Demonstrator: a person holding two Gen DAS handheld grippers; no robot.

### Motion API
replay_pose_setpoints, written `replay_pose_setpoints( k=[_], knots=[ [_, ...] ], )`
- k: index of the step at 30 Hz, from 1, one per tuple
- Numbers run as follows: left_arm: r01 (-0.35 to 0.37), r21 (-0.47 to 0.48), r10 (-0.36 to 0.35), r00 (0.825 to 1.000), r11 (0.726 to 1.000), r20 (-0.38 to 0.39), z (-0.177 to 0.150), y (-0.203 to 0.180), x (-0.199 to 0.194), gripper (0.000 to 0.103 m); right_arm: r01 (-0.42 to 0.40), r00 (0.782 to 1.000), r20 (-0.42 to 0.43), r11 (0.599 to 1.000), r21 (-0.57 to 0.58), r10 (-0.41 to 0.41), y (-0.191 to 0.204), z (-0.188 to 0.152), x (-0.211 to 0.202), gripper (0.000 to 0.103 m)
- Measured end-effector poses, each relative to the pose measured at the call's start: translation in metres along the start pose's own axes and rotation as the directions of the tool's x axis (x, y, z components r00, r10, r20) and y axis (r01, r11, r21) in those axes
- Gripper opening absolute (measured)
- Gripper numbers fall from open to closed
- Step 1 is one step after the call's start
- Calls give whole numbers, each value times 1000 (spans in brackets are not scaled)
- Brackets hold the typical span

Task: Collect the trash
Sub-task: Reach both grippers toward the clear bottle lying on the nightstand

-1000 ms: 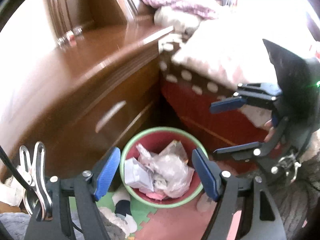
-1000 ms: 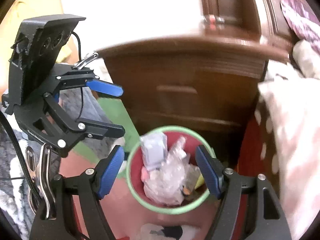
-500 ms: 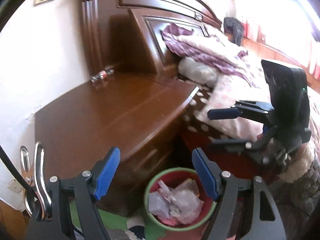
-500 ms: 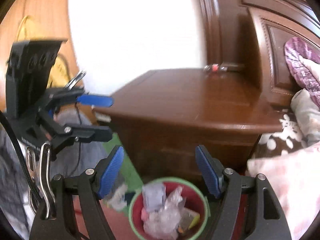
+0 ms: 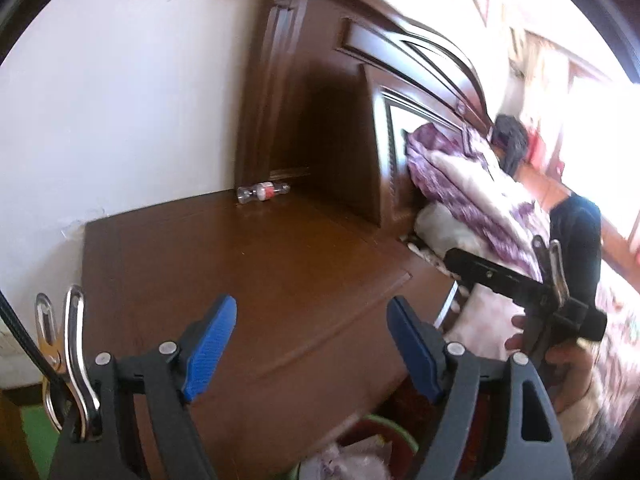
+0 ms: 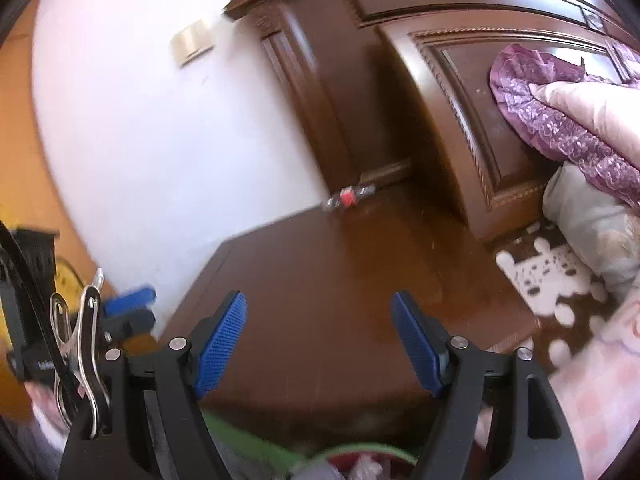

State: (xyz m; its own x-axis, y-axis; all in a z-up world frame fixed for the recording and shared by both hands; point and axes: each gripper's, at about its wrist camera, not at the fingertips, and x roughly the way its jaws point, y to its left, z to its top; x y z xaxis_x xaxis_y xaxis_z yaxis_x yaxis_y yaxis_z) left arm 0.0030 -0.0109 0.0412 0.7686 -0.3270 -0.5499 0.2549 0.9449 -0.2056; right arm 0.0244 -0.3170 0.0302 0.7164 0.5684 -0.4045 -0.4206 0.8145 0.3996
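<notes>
Left gripper point(image 5: 310, 346) and right gripper point(image 6: 318, 344): jaws apart, nothing between them. Plastic bottle point(image 5: 262, 192) lies on its side at the far edge of the tabletop point(image 5: 248, 264), against the headboard point(image 6: 480, 92). Trash bin point(image 6: 360, 458) near, below tabletop front.

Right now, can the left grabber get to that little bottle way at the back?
Probably yes. The left gripper is open and empty, and only bare brown nightstand top lies between it and the bottle lying on its side by the wall. It's far, though.

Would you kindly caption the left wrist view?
Open left gripper above wooden nightstand; a small bottle lies at its back.
</notes>
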Motion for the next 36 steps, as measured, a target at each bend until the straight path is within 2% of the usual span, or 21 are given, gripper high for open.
replay_pose_setpoints(
  k=[5, 8, 10, 12, 14, 18, 22, 25, 27, 28, 30, 33, 36],
  knots=[
    [-15, -149, 10, 999, 989, -34, 32, 42, 45, 83, -19, 1000, 16, 997, 78, 18, -5, 27, 40, 77],
    [9, -265, -21, 999, 964, -45, 50, 72, 71, 85, -23, 1000, -5, 995, 102, 24, -12, 38, 70, 77],
    [4, -353, -32, 997, 936, -74, 64, 96, 98, 85, -7, 999, -32, 993, 117, 10, -17, 46, 90, 77],
    [8, -394, -50, 994, 919, -96, 72, 110, 120, 85, -11, 999, -52, 990, 143, 18, -23, 53, 106, 77],
    [12, -411, -63, 992, 911, -112, 84, 120, 144, 85, -12, 997, -72, 983, 183, 26, -32, 64, 124, 77],
    [1, -401, -68, 986, 916, -152, 103, 125, 188, 85, -22, 994, -101, 972, 236, 47, -52, 86, 167, 77],
    [25, -406, -102, 980, 914, -170, 118, 127, 220, 85, -6, 984, -170, 954, 298, 59, -76, 100, 222, 77],
    [26, -427, -109, 979, 904, -172, 127, 131, 235, 85, 5, 981, -183, 938, 347, 62, -95, 106, 250, 77],
    [27, -448, -121, 975, 894, -184, 129, 133, 246, 85, 8, 984, -166, 930, 369, 57, -104, 109, 262, 77],
    [27, -461, -128, 974, 887, -189, 129, 134, 250, 84, 30, 991, -131, 938, 345, 16, -106, 114, 266, 77],
    [34, -490, -146, 970, 871, -193, 125, 137, 254, 84, 35, 996, -92, 948, 316, -6, -107, 120, 272, 77],
    [45, -510, -160, 970, 859, -184, 122, 139, 255, 80, -25, 999, -24, 952, 304, 34, -109, 126, 279, 76],
    [47, -504, -155, 972, 863, -175, 122, 139, 253, 80, 13, 999, -42, 960, 279, -1, -103, 123, 289, 76]
  ],
)
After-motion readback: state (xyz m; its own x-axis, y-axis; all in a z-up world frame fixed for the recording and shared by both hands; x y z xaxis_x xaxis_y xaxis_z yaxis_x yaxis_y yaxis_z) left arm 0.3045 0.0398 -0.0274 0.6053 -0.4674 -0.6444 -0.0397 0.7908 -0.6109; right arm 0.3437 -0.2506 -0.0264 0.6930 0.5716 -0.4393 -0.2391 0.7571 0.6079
